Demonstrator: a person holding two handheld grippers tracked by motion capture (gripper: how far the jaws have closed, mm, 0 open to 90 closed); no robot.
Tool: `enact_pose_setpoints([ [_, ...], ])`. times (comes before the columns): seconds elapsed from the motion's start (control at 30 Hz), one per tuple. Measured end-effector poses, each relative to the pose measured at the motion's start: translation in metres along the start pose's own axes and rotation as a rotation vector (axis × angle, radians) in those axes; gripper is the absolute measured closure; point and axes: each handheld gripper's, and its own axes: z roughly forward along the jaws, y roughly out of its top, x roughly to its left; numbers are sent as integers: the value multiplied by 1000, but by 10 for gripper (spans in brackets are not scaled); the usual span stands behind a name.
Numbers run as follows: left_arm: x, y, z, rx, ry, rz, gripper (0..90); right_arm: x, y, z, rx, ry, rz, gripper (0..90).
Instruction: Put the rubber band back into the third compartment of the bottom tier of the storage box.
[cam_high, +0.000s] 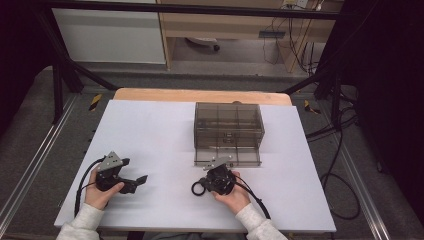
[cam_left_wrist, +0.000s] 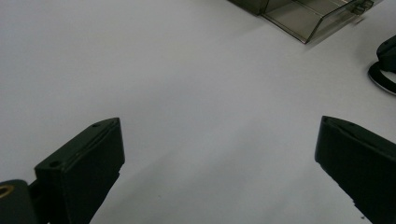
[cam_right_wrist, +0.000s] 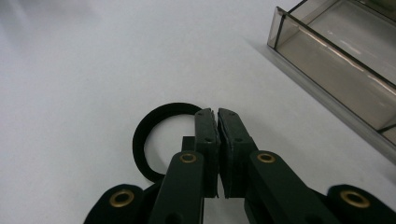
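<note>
The black ring lies flat on the white table, just in front of the smoked clear drawer box and a little to its left; it looks thin, light and probably rubbery, so I'd expect it to flex rather than break, and to sit too flat to scoop from the side. The band itself is the place to take it, one jaw inside the hoop and one outside. The right gripper stands at the ring's near edge with its jaws pressed together; from the right gripper view I judge the band is pinched between them, though the pads hide the contact. The left gripper rests well to the left of the box, jaws spread wide with nothing between them, bare table under it. The box's bottom drawer is pulled out toward the ring and stands open; its front wall is the one thing to lift over, and nothing else lies near.
</note>
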Motion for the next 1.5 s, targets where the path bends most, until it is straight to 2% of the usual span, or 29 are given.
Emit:
enact_pose_setpoints([
  [0.83, 0, 0, -1, 2, 7, 5, 10, -1, 3, -19, -37, 10, -14, 873],
  [1.5, 0, 0, -1, 1, 5, 2, 10, -6, 5, -37, -60, -1, -11, 875],
])
